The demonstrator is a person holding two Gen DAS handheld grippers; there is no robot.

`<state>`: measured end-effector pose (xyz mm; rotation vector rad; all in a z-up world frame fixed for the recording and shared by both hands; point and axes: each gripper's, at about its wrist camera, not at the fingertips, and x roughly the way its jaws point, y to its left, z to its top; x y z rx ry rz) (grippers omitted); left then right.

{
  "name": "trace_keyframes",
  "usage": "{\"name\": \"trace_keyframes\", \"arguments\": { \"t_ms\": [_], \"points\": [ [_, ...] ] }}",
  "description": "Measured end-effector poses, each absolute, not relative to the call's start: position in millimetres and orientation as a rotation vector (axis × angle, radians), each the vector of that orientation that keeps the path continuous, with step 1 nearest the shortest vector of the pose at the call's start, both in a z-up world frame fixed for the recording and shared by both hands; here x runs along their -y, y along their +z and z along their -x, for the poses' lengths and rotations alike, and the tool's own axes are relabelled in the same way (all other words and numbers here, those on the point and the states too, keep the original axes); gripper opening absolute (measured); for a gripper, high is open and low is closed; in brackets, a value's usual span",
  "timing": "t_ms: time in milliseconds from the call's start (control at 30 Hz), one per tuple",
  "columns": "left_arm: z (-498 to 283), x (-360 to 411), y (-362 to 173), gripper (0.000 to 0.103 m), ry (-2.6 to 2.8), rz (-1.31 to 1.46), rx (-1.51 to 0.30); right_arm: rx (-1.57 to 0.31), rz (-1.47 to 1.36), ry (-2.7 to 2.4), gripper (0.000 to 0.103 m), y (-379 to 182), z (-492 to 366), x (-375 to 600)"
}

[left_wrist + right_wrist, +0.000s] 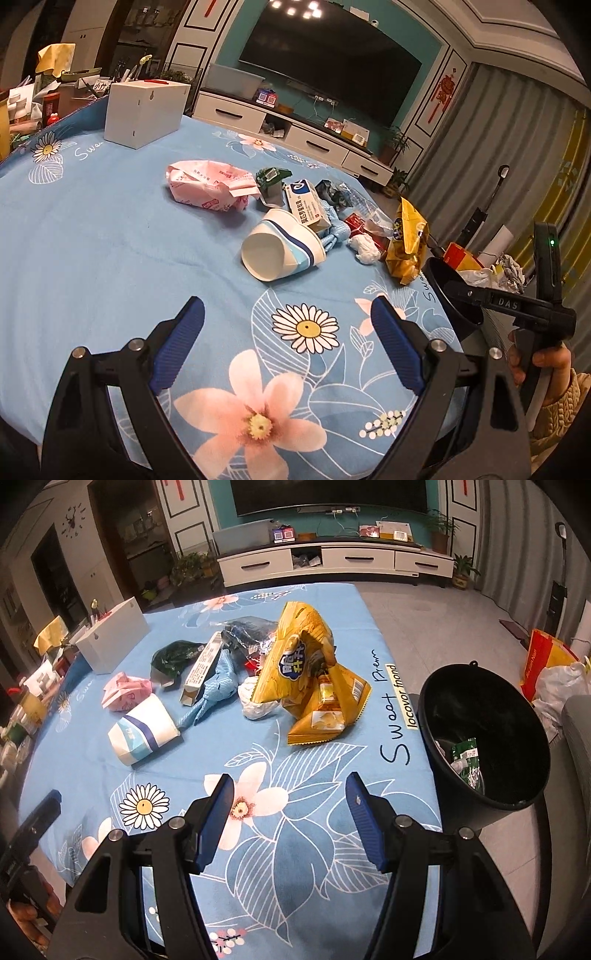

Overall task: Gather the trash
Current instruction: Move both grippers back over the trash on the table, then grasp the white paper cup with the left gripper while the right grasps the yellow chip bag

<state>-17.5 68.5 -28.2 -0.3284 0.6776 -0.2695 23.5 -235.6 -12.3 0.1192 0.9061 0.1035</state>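
Trash lies in a heap on the blue flowered tablecloth [92,236] [325,849]: a paper cup on its side [277,251] [144,727], a yellow snack bag [406,243] [310,679], a pink wrapper [207,184] [125,690], a medicine box [306,203] [201,668], a white tissue wad [364,247] [255,701]. My left gripper [288,325] is open and empty, short of the cup. My right gripper [290,801] is open and empty, short of the snack bag. A black bin [484,738] [454,295] with some trash inside stands off the table's right edge.
A white box [144,110] [114,642] stands at the table's far left. A green packet [175,655] and blue cloth [218,686] lie in the heap. Beyond are a TV cabinet [332,559], bags on the floor [554,675] and clutter at the left edge.
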Motion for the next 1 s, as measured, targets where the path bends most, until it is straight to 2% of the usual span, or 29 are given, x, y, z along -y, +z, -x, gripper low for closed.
{"name": "trace_keyframes", "arguments": {
  "t_ms": [700, 1000],
  "points": [
    [-26, -67, -39, 0.091, -0.262, 0.332, -0.713, -0.881, -0.111, 0.117, 0.062, -22, -60, 245],
    [-69, -62, -45, 0.091, -0.292, 0.358, -0.741, -0.848, -0.045, 0.148, 0.062, -29, -82, 248]
  ]
}}
